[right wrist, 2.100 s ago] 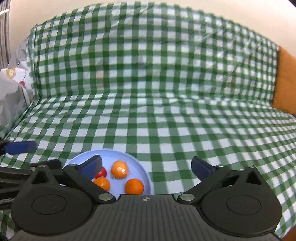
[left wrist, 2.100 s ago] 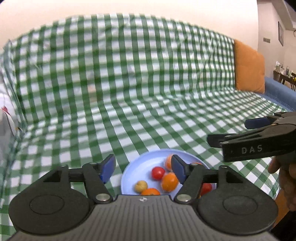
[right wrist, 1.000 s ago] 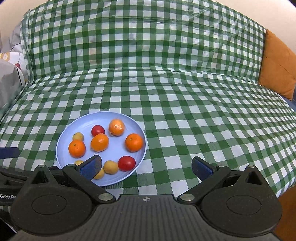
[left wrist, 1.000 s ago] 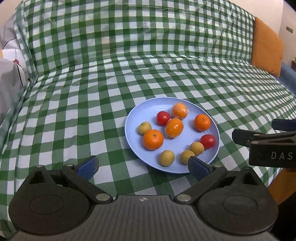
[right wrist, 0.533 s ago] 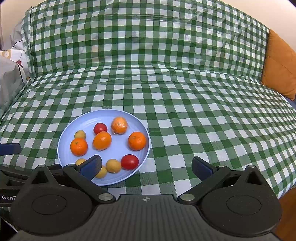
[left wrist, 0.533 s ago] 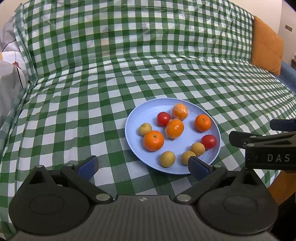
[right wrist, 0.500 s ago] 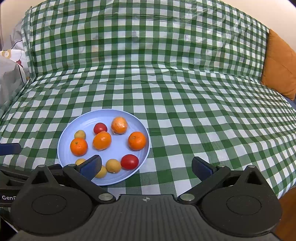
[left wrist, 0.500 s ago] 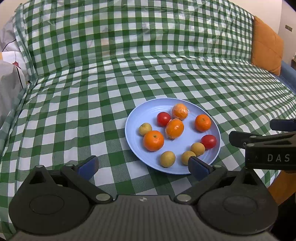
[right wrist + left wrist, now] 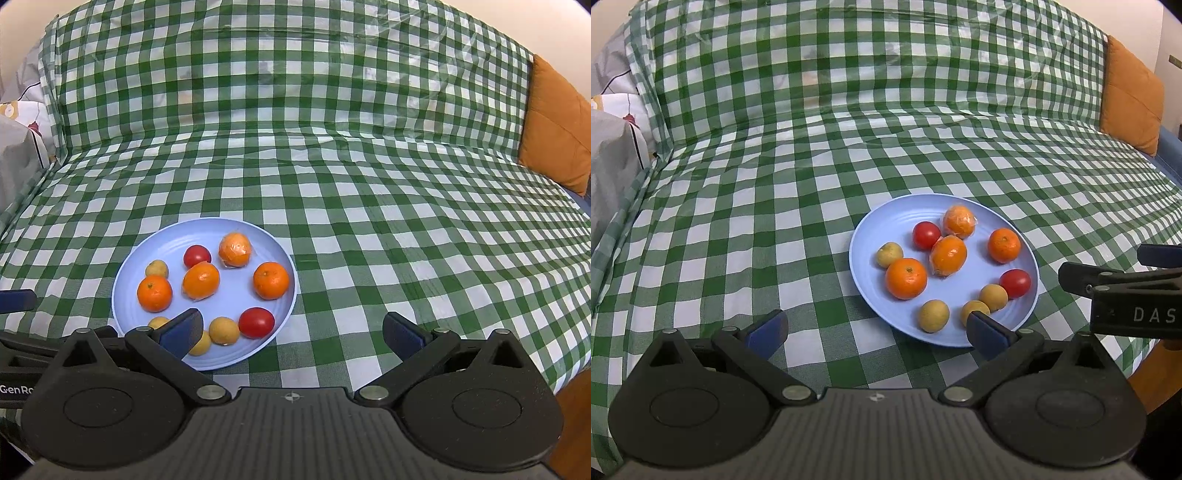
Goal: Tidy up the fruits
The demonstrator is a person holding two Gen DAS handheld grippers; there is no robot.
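Fruits (image 9: 906,278), orange, red, yellow, on blue plate (image 9: 886,221).

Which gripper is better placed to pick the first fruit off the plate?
Probably the left gripper: open, it faces the plate almost head-on. The right gripper, open too, points mostly at bare cloth.
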